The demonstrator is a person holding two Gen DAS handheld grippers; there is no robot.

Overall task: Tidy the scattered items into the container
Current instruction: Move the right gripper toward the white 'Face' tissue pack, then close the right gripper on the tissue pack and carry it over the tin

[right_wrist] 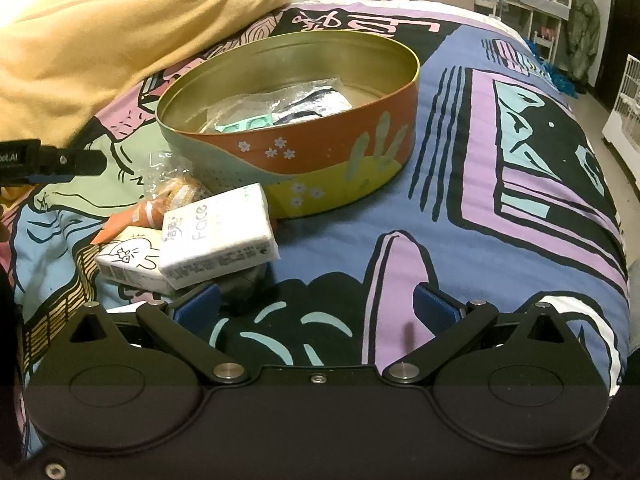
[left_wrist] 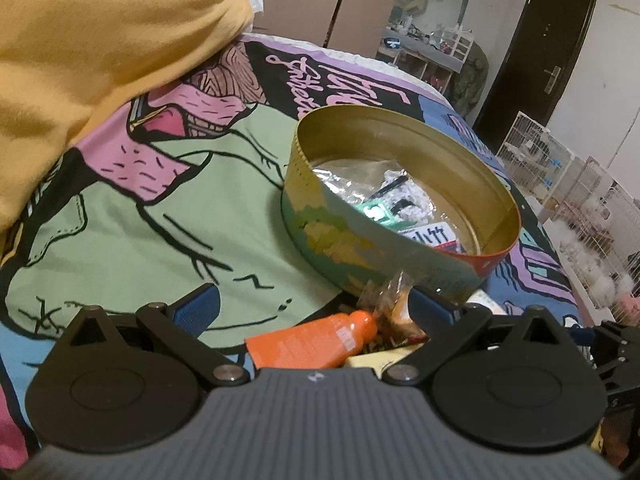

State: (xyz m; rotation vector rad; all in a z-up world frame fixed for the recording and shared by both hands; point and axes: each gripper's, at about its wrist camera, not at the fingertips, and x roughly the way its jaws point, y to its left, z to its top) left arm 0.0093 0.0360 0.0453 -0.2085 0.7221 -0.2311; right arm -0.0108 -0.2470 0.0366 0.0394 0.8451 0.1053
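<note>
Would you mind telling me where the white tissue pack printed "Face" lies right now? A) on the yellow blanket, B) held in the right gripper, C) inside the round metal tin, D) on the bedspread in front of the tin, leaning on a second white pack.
D: the white tissue pack printed "Face" rests outside the round metal tin, overlapping the white pack with a rabbit drawing on the patterned bedspread.

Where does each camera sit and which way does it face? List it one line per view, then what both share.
Left wrist: on the left tongs, low over the bedspread, facing the round tin with an orange tube between its open blue fingers.
Right wrist: on the right tongs, open and empty, facing the tin; the left tongs show at its left edge.
Shared: tin, tube, yellow blanket.
</note>
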